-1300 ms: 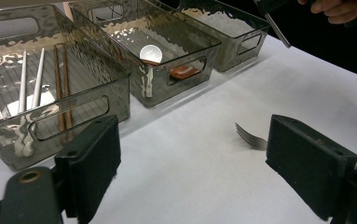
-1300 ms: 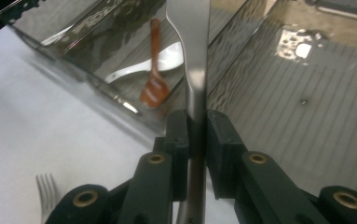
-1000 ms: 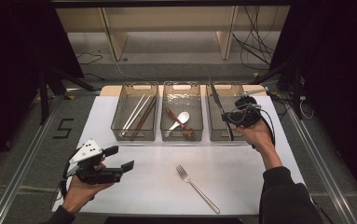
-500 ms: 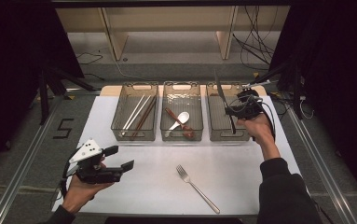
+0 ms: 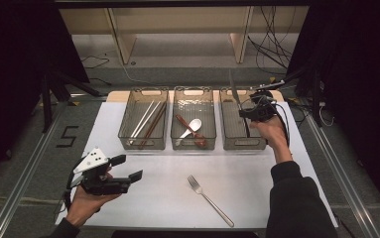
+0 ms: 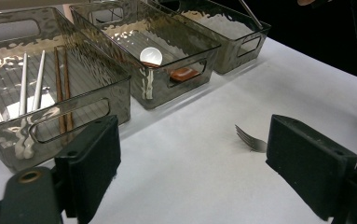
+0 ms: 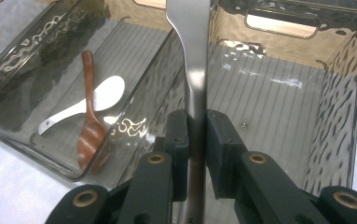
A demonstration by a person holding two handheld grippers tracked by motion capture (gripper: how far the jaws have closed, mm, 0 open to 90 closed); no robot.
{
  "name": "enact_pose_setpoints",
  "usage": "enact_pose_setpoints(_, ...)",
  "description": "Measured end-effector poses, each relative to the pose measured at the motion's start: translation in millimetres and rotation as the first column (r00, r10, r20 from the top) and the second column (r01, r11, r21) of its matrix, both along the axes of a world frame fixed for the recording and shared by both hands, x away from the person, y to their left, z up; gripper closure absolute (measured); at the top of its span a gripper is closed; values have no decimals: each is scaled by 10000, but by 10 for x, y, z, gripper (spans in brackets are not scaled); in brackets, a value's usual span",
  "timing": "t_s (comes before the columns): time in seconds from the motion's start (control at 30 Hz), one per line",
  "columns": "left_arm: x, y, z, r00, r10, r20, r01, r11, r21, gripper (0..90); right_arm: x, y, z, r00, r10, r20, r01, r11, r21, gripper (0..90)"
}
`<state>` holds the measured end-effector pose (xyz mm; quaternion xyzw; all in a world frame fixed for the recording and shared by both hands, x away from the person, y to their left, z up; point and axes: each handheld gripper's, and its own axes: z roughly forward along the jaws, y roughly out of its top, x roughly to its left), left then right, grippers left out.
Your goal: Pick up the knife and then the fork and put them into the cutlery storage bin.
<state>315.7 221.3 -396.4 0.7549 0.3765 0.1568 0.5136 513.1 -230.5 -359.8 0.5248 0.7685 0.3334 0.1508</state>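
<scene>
My right gripper (image 5: 244, 113) (image 7: 197, 135) is shut on a long flat steel utensil (image 5: 234, 93) (image 7: 191, 46), a knife by its look. It holds the utensil tilted over the right clear bin (image 5: 244, 145) (image 7: 306, 21), with the lower end down inside the bin. A steel fork (image 5: 208, 199) (image 6: 250, 140) lies on the white mat (image 5: 162, 198) near the front edge. At the front left, my left gripper (image 5: 128, 167) (image 6: 192, 172) stands open with nothing between its jaws, pointing toward the fork.
Three clear bins stand in a row at the far side of the mat. The left bin (image 5: 143, 146) holds white and brown chopsticks (image 5: 148, 119). The middle bin (image 5: 193, 146) holds a white spoon (image 5: 191, 127) and a brown wooden spoon (image 5: 197, 140). Cables hang at the back right.
The right hand has carried the utensil a little farther away over the right bin. The left hand has kept still.
</scene>
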Motion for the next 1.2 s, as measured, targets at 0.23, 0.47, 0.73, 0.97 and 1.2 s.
enact_pose_setpoints(0.23,-2,2,1,10000,-2,3,2,10000,-3,170,39,18,-29,9999,-149,-70,149,9999,16,806)
enact_pose_setpoints(0.47,-2,1,1,10000,-9,0,9,10000,-5,170,62,12,-46,9995,-307,-65,308,9995,49,806)
enact_pose_setpoints(0.73,2,3,0,10000,6,3,-6,10000,-53,170,94,4,-66,9986,-520,-60,521,9986,132,805)
enact_pose_setpoints(0.97,3,0,-1,10000,-7,-11,7,10000,-54,170,133,-17,-103,9974,-704,-183,707,9973,186,805)
enact_pose_setpoints(1.2,1,0,-1,10000,-37,-15,37,10000,-19,170,170,-6,-158,9953,-916,-300,925,9953,292,804)
